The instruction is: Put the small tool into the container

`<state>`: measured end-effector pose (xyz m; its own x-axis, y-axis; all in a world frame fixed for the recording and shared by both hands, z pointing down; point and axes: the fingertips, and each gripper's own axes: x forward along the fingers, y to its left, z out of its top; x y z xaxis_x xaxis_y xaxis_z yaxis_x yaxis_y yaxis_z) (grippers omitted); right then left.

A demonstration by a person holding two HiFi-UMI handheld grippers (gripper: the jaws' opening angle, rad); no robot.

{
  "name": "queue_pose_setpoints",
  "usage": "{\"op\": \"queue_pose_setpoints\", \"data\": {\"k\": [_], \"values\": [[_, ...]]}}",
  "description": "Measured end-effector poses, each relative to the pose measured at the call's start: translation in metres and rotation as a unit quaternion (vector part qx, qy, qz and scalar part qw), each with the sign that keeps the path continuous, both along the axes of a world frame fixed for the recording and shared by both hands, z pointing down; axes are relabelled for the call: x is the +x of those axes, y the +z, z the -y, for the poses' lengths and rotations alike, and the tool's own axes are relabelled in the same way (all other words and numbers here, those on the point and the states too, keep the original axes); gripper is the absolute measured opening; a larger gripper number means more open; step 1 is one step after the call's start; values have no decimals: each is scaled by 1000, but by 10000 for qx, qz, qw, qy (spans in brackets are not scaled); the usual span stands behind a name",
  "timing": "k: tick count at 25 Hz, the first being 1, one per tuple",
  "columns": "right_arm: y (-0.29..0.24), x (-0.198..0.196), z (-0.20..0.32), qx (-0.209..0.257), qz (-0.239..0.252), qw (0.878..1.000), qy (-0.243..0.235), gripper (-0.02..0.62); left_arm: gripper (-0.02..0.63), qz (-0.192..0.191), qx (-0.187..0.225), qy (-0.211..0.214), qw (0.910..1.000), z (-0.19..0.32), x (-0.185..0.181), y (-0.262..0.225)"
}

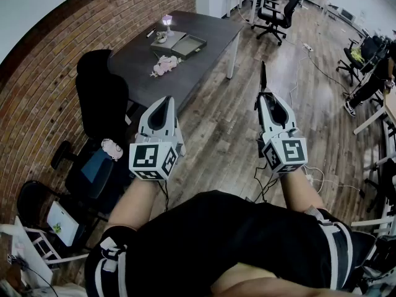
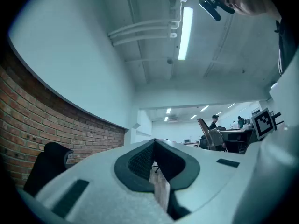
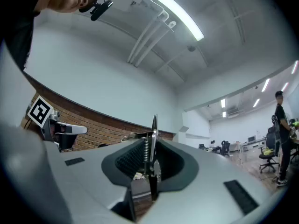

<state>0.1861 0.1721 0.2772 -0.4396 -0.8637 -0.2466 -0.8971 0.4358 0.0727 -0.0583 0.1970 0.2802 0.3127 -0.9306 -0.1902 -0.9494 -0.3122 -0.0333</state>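
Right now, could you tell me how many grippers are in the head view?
2. The left gripper, jaws shut and empty, is left of centre; the right gripper, gripping the small tool, is right of centre.

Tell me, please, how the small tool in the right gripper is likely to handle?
The small tool looks thin, metal and stiff, so probably light and unbending. Its exposed spring suggests sprung handles that may push back. Sticking far out of the jaws of the right gripper, it might pivot.
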Motion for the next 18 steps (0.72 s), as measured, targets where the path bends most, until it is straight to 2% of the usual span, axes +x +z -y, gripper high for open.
{"op": "queue_pose_setpoints", "data": {"k": [13,18], "values": [[-9,-7,-6,69,-34,10000,-53,84,9,103,149,49,9998,-7,-4,-13],[-13,-9,-11,15,71,9997,-227,83,9,108,173,106,9997,-10,-3,-16]]}}
